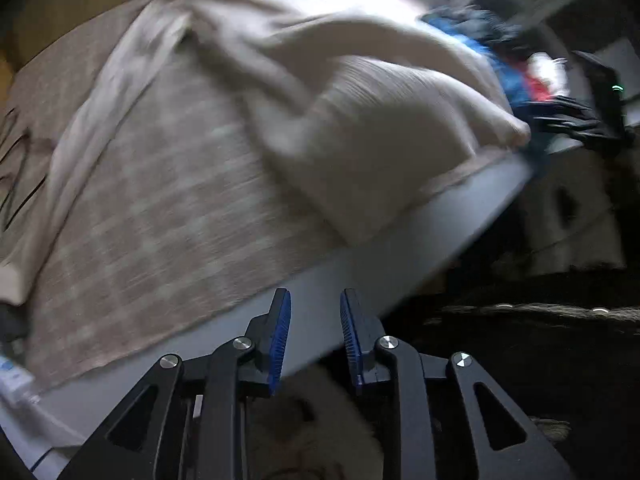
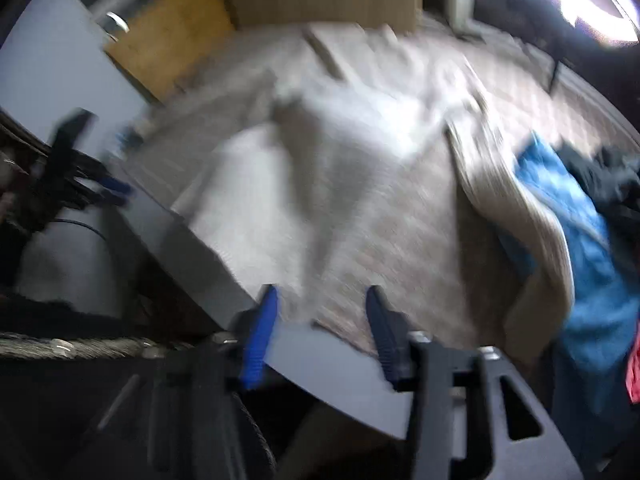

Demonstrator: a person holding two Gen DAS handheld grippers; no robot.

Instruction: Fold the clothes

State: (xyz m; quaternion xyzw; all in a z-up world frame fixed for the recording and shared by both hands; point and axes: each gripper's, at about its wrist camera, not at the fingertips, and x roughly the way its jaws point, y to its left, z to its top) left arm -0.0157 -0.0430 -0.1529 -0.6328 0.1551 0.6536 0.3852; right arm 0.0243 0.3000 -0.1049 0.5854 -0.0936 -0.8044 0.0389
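Note:
A cream ribbed garment (image 1: pixel 372 140) lies crumpled on a beige checked cloth (image 1: pixel 160 220) that covers a white table (image 1: pixel 360 276). My left gripper (image 1: pixel 315 300) hangs over the table's near edge, open, with nothing between its blue pads. In the right wrist view the same garment (image 2: pixel 256 200) is spread across the cloth, with a ribbed fold (image 2: pixel 524 216) at the right. My right gripper (image 2: pixel 322 300) is open above the table's edge (image 2: pixel 328 360), short of the garment and holding nothing. Both views are blurred.
A pile of blue (image 2: pixel 580 240), black (image 2: pixel 608 176) and red clothes sits at the table's right end. A wooden cabinet (image 2: pixel 168 40) stands behind the table. Each gripper shows in the other's view: the right (image 1: pixel 588 120), the left (image 2: pixel 80 176). The floor below is dark.

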